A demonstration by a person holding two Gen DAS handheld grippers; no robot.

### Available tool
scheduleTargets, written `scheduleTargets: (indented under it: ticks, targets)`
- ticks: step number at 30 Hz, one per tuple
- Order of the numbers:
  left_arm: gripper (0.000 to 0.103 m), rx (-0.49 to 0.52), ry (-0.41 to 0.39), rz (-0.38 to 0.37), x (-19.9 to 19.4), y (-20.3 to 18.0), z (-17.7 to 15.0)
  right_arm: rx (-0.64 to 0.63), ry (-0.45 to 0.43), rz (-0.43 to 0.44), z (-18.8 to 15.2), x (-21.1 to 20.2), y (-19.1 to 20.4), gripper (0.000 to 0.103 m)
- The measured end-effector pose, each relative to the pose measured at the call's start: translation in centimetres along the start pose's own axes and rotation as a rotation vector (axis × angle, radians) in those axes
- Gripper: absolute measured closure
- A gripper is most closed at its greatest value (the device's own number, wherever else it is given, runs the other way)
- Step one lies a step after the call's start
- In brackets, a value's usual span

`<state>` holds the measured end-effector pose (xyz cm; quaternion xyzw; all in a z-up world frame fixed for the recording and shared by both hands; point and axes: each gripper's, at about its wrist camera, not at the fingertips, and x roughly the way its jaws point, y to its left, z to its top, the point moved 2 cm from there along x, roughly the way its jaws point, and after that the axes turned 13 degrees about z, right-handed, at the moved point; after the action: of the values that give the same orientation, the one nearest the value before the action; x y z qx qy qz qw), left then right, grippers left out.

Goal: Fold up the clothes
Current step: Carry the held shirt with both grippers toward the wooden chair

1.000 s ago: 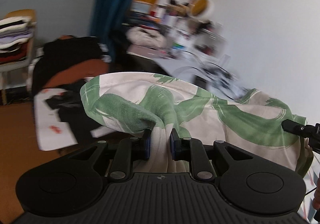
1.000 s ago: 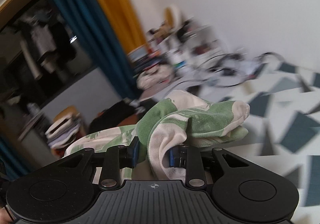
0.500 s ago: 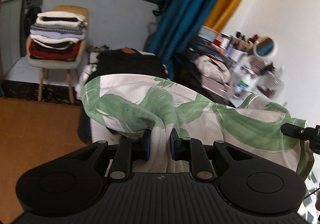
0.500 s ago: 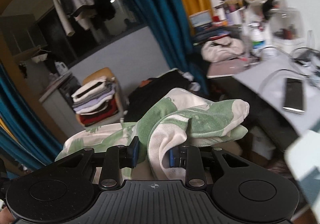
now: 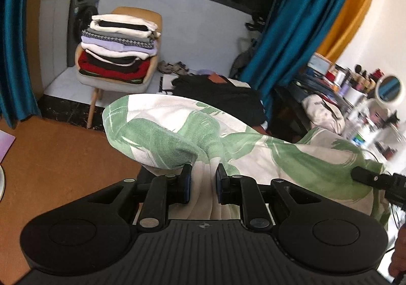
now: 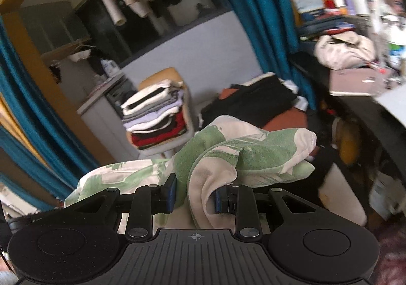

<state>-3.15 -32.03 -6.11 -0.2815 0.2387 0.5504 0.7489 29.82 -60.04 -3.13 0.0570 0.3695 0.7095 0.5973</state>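
Observation:
A white garment with green leaf print [image 5: 182,130] hangs in the air between both grippers. My left gripper [image 5: 203,184] is shut on one bunched edge of it. My right gripper [image 6: 195,194] is shut on another bunched part of the same garment [image 6: 243,153], which drapes over its fingers. The tip of the right gripper shows at the right edge of the left wrist view [image 5: 368,178]. The lower part of the garment is hidden behind the gripper bodies.
A chair [image 5: 119,81] carries a stack of folded clothes [image 5: 119,53], also in the right wrist view [image 6: 154,117]. A dark pile of clothes [image 5: 218,94] lies beyond the garment. Blue curtains [image 5: 299,20] hang behind. A cluttered desk [image 6: 355,81] stands at the right. Wooden floor [image 5: 50,158] lies at the left.
Both grippers have swung left with the garment held. The view turned from the white wall and patterned bed toward the chair with folded clothes. The grip has not changed.

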Motion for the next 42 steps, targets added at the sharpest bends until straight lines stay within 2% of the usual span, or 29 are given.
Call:
scheduleTargets:
  ticks: [4,11,15,23,27,34,38,42]
  targets:
    - [0.084,-0.032,-0.009,0.024,1.9,0.6,2.1,0.026,0.010,0.034,1.9,3.4,-1.3,0.078]
    - [0.084,-0.087,0.011,0.032,7.1,5.4,5.5,0.063,0.055,0.038,4.3,11.6,-2.2,0.078]
    - [0.084,-0.084,0.008,0.017,10.8,10.7,8.8,0.061,0.069,0.017,4.5,18.7,0.7,0.078]
    - [0.084,0.003,0.003,0.049,16.0,23.0,17.8,0.114,0.138,0.005,6.7,36.4,10.2,0.077]
    - [0.084,-0.029,-0.005,0.077,18.4,27.9,21.6,0.116,0.125,0.013,6.9,42.7,14.1,0.077]
    - [0.084,-0.108,-0.013,0.105,22.4,32.3,25.0,0.083,0.138,0.001,8.8,51.2,16.3,0.077]
    - [0.084,-0.189,0.011,0.136,26.4,34.5,27.1,-0.002,0.123,-0.009,9.8,55.2,16.6,0.077]
    - [0.084,-0.190,0.018,0.161,31.0,35.3,30.6,-0.009,0.124,0.022,12.1,60.9,15.4,0.077]
